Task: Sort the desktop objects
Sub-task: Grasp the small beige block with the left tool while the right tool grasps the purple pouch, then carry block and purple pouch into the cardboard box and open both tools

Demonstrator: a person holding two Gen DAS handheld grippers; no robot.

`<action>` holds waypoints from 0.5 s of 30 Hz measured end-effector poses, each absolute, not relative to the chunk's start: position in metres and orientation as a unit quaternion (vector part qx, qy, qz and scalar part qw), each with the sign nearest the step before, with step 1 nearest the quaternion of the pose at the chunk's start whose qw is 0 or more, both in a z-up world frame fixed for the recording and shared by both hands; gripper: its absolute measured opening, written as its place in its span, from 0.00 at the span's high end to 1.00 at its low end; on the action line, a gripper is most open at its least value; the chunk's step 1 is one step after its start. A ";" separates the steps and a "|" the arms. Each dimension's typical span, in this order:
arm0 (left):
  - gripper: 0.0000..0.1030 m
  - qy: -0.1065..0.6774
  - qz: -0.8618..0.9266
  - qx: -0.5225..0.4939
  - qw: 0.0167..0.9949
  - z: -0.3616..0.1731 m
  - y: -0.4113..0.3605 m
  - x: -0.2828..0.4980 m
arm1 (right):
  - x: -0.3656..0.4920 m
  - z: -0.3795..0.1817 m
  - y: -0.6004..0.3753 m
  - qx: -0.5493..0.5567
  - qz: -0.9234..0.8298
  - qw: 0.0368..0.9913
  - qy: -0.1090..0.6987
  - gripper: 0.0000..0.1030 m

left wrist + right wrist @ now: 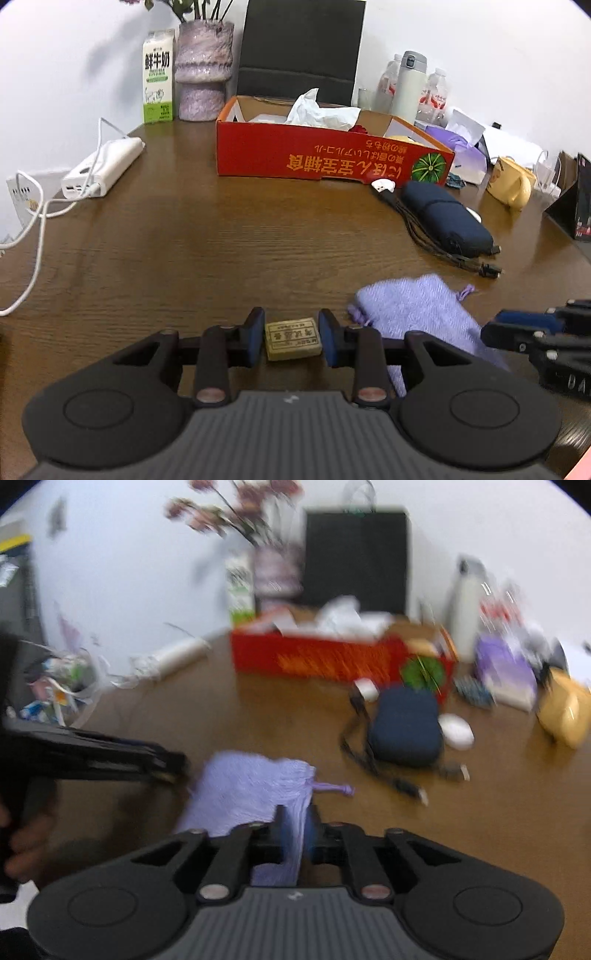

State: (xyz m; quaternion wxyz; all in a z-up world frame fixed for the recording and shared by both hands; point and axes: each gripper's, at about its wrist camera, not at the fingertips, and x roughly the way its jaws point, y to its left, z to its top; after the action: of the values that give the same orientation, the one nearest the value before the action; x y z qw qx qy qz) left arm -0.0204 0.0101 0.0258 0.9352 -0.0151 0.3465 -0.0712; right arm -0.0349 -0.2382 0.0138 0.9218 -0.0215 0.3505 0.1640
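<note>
My left gripper (291, 340) is clenched on a small tan block (292, 338), lifted off the surface (207, 236). My right gripper (294, 825) pinches an edge of the lilac pouch (247, 786), most of which lies just ahead of it. The red box (325, 157), well ahead of both, already holds tissue and bits. Ahead to the right, the navy case (447, 218), cables (417, 229) and yellow mug (511, 181) lie unsorted, so I judge the job midway.

A small tan labelled block (292, 339) and crumpled lilac knit pouch (417, 314) on the table.
</note>
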 end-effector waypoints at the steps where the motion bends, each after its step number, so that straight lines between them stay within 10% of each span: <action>1: 0.68 0.345 -0.072 -0.013 0.936 0.026 0.009 -0.022 | -0.034 0.013 -0.242 -0.004 0.155 0.921 0.357 0.57; 3: 0.68 0.342 -0.072 -0.015 0.937 0.024 0.009 -0.023 | -0.031 0.017 -0.247 0.040 0.155 0.922 0.353 0.24; 5: 0.68 0.340 -0.072 -0.014 0.937 0.024 0.009 -0.021 | -0.026 0.017 -0.242 0.062 0.175 0.918 0.352 0.15; 15: 0.69 0.342 -0.062 -0.017 0.938 0.024 0.017 -0.019 | -0.010 -0.001 -0.171 -0.052 0.167 0.918 0.355 0.20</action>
State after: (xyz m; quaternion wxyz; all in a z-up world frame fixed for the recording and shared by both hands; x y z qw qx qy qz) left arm -0.0188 0.0172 0.0242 0.9377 -0.0174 0.3415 -0.0616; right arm -0.0097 -0.1712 -0.0007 0.9184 -0.0523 0.3548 0.1672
